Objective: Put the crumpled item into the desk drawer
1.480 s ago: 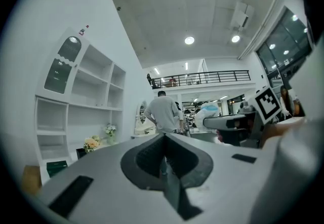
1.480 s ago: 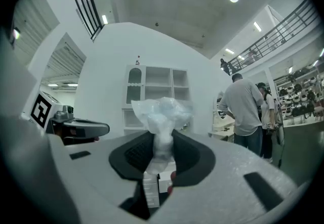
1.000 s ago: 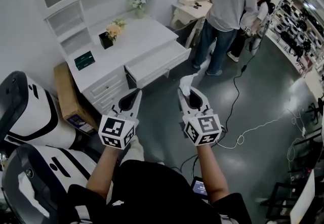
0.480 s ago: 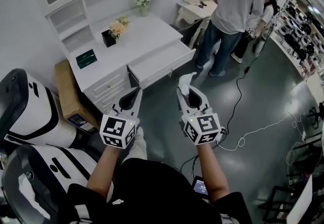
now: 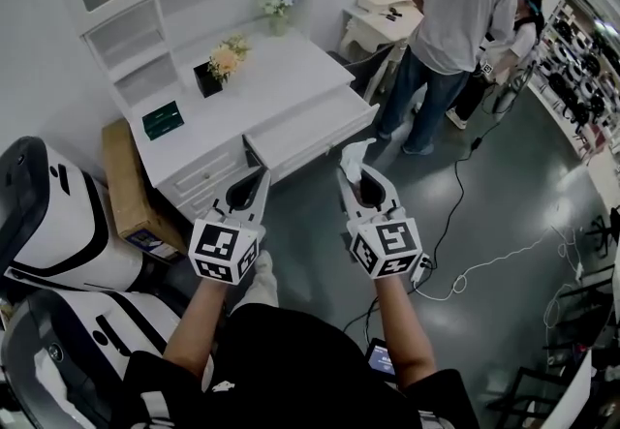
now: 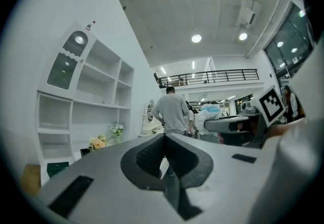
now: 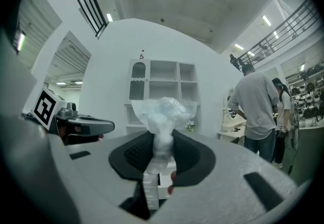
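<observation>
Cardboard box (image 5: 124, 187): on the floor, well left of my left jaws.
Left gripper (image 5: 260, 175): my jaws are pressed together, with nothing between them.
White desk (image 5: 271, 78): ahead of both my jaw pairs. Potted flowers (image 5: 218, 59) and a dark green card (image 5: 162, 117) sit on top.
Desk drawer (image 5: 312, 127): pulled out, just beyond my jaw tips.
Right gripper (image 5: 352, 175): my jaws pinch the crumpled plastic item (image 5: 356, 156). It puffs out past the tips, near the drawer's right front corner, not inside it.
Person in grey shirt (image 5: 455, 1): standing well beyond my right jaws, back turned.
</observation>
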The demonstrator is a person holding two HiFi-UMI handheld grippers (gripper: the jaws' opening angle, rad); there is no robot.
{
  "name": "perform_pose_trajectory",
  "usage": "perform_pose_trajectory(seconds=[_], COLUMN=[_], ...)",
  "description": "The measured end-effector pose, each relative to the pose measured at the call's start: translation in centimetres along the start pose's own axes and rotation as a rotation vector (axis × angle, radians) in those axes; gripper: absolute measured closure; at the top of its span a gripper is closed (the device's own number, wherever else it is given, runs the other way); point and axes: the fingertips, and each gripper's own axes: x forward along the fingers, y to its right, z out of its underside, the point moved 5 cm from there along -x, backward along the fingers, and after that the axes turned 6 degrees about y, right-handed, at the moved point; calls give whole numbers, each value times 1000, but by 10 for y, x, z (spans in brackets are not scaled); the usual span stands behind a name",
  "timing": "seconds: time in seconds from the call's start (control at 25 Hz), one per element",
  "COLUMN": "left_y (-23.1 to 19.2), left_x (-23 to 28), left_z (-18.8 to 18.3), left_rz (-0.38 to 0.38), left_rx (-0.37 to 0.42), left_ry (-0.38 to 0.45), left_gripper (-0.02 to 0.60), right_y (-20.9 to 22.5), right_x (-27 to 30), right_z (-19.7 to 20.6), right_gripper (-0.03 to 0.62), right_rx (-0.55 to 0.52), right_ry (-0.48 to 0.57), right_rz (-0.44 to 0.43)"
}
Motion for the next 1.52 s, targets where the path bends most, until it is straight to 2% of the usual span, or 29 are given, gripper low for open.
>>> perform_pose_trajectory(seconds=[0.28,0.68,1.52], left_y=[-28,-70,-167], left_x=[37,88,189], left_z=[5,8,13], left_rz=[-23,-27,73], left_rx=[-11,-31,-45], left_ry=[8,8,-42], left_gripper=[575,575,575], right_y=[20,46,76], right_x=[40,101,229], right_z=[1,4,8], right_gripper=[508,507,507], right_rx=[-33,-28,-24], right_ry=[-1,-12,-47], right_rz=[-3,-7,65])
